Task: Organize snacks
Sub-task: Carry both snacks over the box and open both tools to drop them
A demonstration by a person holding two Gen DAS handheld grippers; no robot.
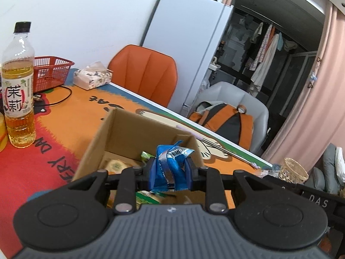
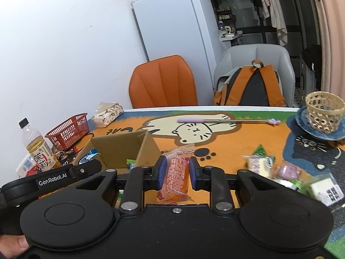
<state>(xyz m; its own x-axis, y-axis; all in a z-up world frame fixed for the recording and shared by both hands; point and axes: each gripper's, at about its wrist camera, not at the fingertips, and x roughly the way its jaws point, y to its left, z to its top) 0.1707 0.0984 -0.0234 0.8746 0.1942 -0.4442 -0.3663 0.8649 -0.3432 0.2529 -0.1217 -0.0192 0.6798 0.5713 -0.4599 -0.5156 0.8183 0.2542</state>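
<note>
Snack transfer, both hands loaded. Your left hand-held gripper pinches a blue foil packet above the open cardboard box near the worktop's middle; your right hand-held gripper clamps an orange wrapped snack just beside that box. Both packets look light, crinkly and slippery, probably crushable; grip mid-body, gently. Loose snacks wait toward the right edge.

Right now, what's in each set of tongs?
Left tongs: closed on a blue snack packet.
Right tongs: closed on an orange snack packet.
</note>
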